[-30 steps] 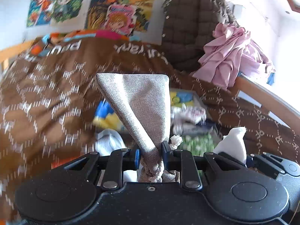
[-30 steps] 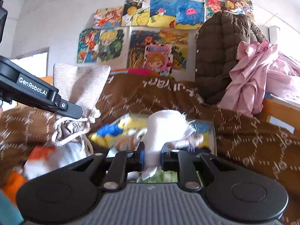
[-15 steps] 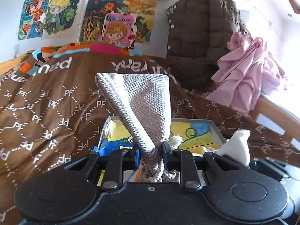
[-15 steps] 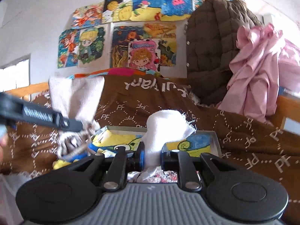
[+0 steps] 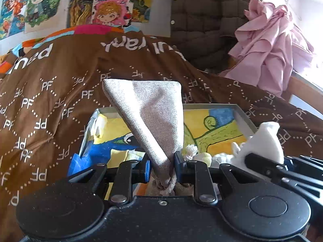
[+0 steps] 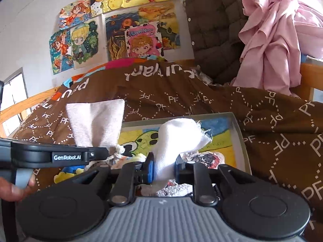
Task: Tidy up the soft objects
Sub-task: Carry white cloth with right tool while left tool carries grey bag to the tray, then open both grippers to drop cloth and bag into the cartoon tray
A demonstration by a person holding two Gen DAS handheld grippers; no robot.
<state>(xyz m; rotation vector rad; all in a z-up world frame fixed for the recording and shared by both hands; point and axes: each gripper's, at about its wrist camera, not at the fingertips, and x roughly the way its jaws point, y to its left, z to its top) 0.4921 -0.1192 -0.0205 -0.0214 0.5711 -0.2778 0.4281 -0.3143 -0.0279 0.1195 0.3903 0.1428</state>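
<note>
My left gripper (image 5: 162,166) is shut on the gathered neck of a grey-beige drawstring bag (image 5: 149,113), which stands up between the pads. My right gripper (image 6: 164,170) has a white sock (image 6: 177,137) between its pads; the jaws are opening and the sock still fills the gap. Both hang over the near side of a shallow grey box (image 6: 236,141) with a colourful drawing on its floor and several soft items in it. The bag (image 6: 97,123) and one of the left gripper's fingers (image 6: 60,155) show at the left of the right wrist view. The sock (image 5: 266,141) shows at the right of the left wrist view.
The box (image 5: 244,119) lies on a brown patterned blanket (image 5: 50,100) on a bed. Behind it hang a brown quilted jacket (image 5: 201,20) and a pink cloth (image 5: 272,46) over a wooden rail (image 6: 308,76). Drawings (image 6: 80,40) cover the wall. A hand (image 6: 12,189) holds the left gripper.
Both grippers have moved across the blanket to the box, which now lies right below them. The bag and the sock stay between the pads; the right pads stand slightly wider.
</note>
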